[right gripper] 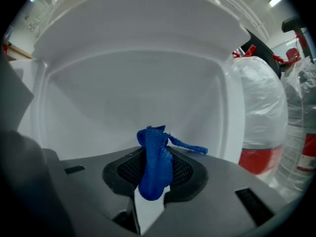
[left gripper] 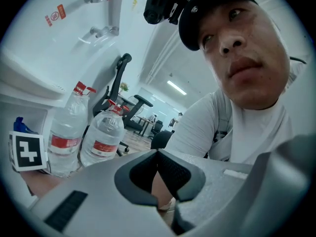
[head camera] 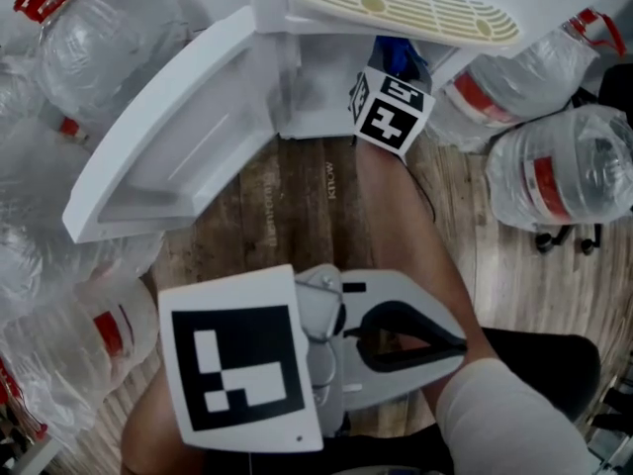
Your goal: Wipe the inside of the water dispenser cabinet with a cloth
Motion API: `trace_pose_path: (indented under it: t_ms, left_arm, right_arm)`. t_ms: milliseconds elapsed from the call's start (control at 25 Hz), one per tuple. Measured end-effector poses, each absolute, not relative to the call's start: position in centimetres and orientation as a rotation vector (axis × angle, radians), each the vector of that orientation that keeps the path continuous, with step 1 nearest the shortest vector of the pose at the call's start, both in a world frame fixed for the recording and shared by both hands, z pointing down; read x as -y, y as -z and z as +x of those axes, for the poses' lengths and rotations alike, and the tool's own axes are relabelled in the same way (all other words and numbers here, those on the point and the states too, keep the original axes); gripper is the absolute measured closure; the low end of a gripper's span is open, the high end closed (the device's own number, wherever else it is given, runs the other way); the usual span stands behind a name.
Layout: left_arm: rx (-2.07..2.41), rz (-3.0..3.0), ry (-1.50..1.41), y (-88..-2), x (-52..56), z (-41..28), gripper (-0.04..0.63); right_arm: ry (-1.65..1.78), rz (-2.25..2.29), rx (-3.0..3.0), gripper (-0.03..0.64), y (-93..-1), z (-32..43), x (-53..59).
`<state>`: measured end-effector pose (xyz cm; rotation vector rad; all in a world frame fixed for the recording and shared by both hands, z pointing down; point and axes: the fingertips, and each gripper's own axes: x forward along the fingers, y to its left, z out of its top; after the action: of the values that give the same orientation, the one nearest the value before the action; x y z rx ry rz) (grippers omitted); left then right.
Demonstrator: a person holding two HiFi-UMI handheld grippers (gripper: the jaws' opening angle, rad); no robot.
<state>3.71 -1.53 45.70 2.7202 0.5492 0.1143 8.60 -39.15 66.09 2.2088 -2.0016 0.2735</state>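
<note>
Cloth: a blue knitted cloth (right gripper: 155,164) is bunched into a narrow wad. A loose strand trails off to the right.
Handling: it is judged soft, light and limp. It will fold under pressure rather than push back, and it is unlikely to slip from ribbed pads.
Hold: it is best taken by a thick fold. Only a small tuft stands clear, so little wiping face is offered.
Right gripper: the right gripper (right gripper: 154,181) is clamped on the cloth, with the wad pinched between the pads.
Cloth to gripper: the tuft rises above the jaw tips and a short end hangs below them.
Cabinet: the white cabinet (right gripper: 128,83) fills the view beyond the cloth. Contact with its back wall cannot be told.
Door: the door (head camera: 168,137) is swung open to the left, over the wooden floor (head camera: 297,206).
Left gripper: the left gripper (left gripper: 158,154) is held near the person, well apart from the cabinet. Its jaws are together on nothing.
Surroundings: water bottles (head camera: 554,166) are crowded on both sides.
</note>
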Motion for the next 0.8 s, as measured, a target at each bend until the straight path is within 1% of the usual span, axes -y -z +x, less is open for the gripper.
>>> trace_pose_path:
  t_ms: [160, 320, 800]
  left_arm:
    - [-0.524, 2.719, -0.111, -45.7, 1.7, 3.4, 0.592]
    - [-0.509, 2.723, -0.109, -45.7, 1.8, 3.1, 0.592]
    - [-0.540, 2.712, -0.096, -45.6, 1.3, 3.8, 0.592]
  right_arm:
    - [-0.324, 2.224, 1.942, 0.518, -67.5, 9.2, 41.5]
    - [-0.369, 2.290, 1.875, 0.518, -67.9, 11.0, 41.5]
    - [-0.359, 2.317, 1.813, 0.518, -68.6, 13.3, 36.1]
